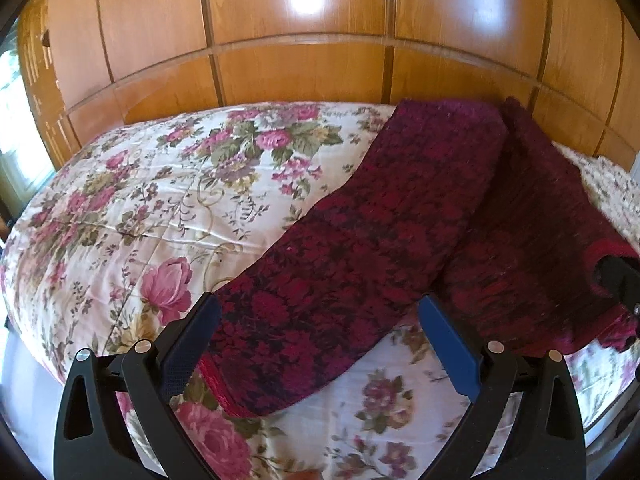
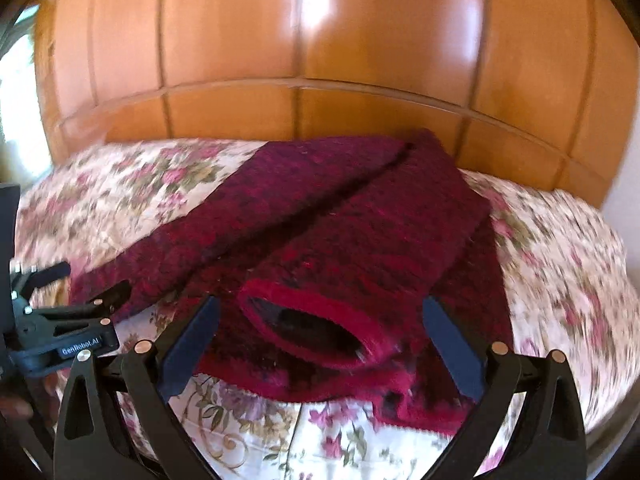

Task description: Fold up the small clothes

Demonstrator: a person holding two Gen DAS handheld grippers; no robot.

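Sweater lies on the floral bedspread, sleeves folded in across the body, neck opening near the bed's front edge. Left claw spread wide over one sleeve end, gripping nothing. Right claw spread wide above the neck, empty. Wooden headboard behind.

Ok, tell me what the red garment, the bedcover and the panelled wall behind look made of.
Garment: fuzzy knit, probably wool or acrylic; mottled, hairy surface, ribbed red collar. Bedcover: smooth printed floral fabric, quilted-looking creases. Wall panels: glossy varnished wood or veneer, showing grain and window glare.
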